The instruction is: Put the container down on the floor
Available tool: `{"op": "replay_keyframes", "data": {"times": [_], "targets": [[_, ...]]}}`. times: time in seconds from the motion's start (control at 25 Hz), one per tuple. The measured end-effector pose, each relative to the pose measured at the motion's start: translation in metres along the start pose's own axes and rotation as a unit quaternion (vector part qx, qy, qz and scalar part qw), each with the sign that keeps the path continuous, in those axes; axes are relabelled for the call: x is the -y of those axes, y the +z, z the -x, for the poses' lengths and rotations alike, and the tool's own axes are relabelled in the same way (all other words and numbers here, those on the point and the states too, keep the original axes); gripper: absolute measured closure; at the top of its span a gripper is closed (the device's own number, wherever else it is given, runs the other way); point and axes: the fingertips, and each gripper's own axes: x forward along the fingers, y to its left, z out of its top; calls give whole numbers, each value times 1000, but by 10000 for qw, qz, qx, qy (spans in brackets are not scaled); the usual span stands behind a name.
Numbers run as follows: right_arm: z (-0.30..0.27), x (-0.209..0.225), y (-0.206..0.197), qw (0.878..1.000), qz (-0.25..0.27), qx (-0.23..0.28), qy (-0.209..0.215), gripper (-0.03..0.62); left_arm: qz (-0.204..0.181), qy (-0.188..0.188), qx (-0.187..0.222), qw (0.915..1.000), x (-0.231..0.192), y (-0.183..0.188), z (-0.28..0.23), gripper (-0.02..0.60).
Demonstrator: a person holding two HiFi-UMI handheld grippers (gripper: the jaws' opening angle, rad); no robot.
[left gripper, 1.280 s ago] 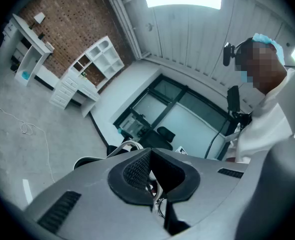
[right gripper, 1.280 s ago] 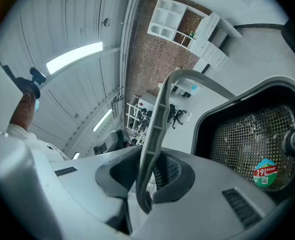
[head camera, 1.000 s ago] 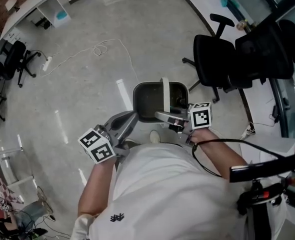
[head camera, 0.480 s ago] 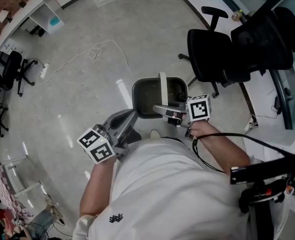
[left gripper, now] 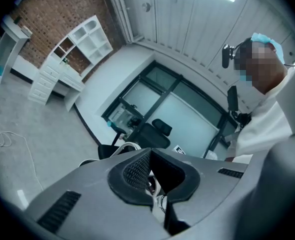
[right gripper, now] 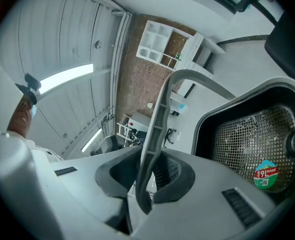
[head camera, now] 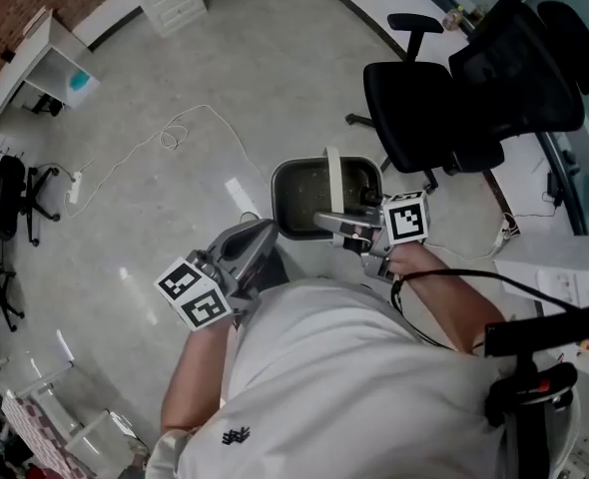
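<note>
**Q:** Where does the container [head camera: 293, 196] lie in the head view?

**A:** At the centre of the frame, over the pale floor [head camera: 155, 228], just in front of the person's white-clad body. It is a dark bin with 1 pale handle [head camera: 331, 180] raised across its mouth. The views do not show whether its base touches the floor.

**Q:** What does the right gripper [head camera: 326, 224] do?

**A:** It reaches in from the right side of the frame. In the right gripper view, its 2 jaws are nearly together and clamp the handle [right gripper: 160, 114], which rises upright between the pads of the right gripper [right gripper: 150, 176]. Right of the handle, the container [right gripper: 237, 139] shows a mesh inner wall with 1 round sticker [right gripper: 265, 174].

**Q:** And the left gripper [head camera: 267, 231]?

**A:** It sits lower left of the container, pointing towards it but apart from it. In the left gripper view, the left gripper [left gripper: 160, 174] has its jaws only a narrow gap apart, with nothing between them.

**Q:** What else appears?

**A:** 1 black office chair [head camera: 424, 108] at the upper right, near the container, and 1 white cable [head camera: 175, 133] on the floor at the upper left.
</note>
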Motion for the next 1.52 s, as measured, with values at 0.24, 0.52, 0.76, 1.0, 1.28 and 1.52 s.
{"op": "replay_keyframes", "data": {"times": [0.24,0.52,0.76,1.0,1.28,1.52], "targets": [[-62,32,76,9983,-88,513,-265,553,-36,-316,-295,9991,-100,81,-9,572],[-143,64,177,9934,106,1101,-316,553,-52,-634,-680,9957,-206,157,-3,572],[-185,96,238,9921,28,1205,-355,553,104,-723,-563,9957,-252,194,-31,572],[-215,141,299,9946,-102,1002,-245,553,179,-753,-693,9946,-298,223,-74,572],[-228,202,364,9969,-53,672,-410,553,369,-571,-740,9949,-354,264,-117,572],[-255,246,408,9953,-126,736,-617,553,465,-729,-891,9923,-396,292,-131,572]]}}
